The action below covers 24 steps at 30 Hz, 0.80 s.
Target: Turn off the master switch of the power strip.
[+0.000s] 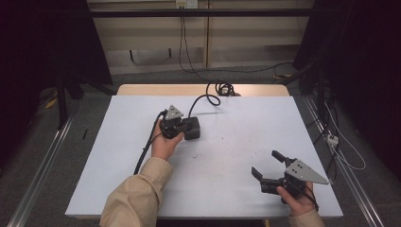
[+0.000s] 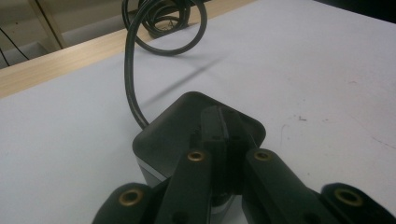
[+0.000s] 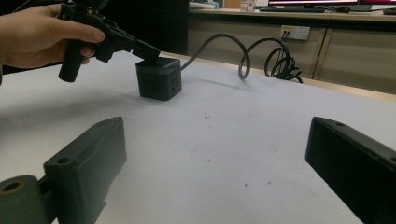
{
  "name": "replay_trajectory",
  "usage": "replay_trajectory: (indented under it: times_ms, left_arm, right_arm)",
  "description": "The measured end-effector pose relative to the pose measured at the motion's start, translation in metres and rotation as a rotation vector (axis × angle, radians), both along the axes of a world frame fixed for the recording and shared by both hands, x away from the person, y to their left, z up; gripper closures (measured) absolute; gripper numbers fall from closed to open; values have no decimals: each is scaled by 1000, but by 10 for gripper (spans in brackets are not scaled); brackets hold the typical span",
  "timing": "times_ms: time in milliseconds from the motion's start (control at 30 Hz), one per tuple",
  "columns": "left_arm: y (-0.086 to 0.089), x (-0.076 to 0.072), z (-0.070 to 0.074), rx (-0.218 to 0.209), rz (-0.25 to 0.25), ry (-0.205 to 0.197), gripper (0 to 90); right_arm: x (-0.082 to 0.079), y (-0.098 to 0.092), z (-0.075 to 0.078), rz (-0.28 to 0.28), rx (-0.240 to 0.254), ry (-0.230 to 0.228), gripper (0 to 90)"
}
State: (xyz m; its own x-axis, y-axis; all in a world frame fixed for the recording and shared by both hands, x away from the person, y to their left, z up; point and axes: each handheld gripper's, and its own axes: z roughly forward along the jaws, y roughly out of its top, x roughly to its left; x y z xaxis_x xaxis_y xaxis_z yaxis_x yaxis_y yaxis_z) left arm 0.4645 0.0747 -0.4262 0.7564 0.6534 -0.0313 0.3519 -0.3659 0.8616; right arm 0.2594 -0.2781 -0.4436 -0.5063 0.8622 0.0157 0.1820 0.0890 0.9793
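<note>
A black cube-shaped power block [image 1: 194,129] [image 3: 159,80] stands on the white table cover, left of centre. A thick black cable [image 1: 204,98] [image 3: 219,39] runs from it to a coil [image 1: 225,87] at the far edge. My left gripper [image 1: 185,126] [image 2: 224,128] is shut, its tips resting on the top face of the block [image 2: 170,128]; the right gripper view shows it [image 3: 149,52] slanting down onto the block's top edge. My right gripper [image 1: 265,163] [image 3: 217,133] is wide open and holds nothing, low over the cover at the near right.
The white cover [image 1: 236,123] lies on a wooden table whose far edge [image 1: 156,89] shows bare. Dark frames and floor cables [image 1: 340,142] flank the table. A wall socket [image 3: 294,31] sits behind the coil.
</note>
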Motion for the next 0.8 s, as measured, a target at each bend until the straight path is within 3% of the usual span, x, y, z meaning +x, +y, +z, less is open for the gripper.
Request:
replay_trajectory:
  times_ms: [467,567,800]
  left_arm:
    - [2,2,0,-23,6,29,900]
    - [2,2,0,-15,8,20,900]
    - [2,2,0,-39,20,47,900]
  right_arm:
    - [-1,-2,1,-8,3,-3,45]
    - [-1,-2,0,-8,2,-4,45]
    - [0,-2,1,-8,4,-3,45]
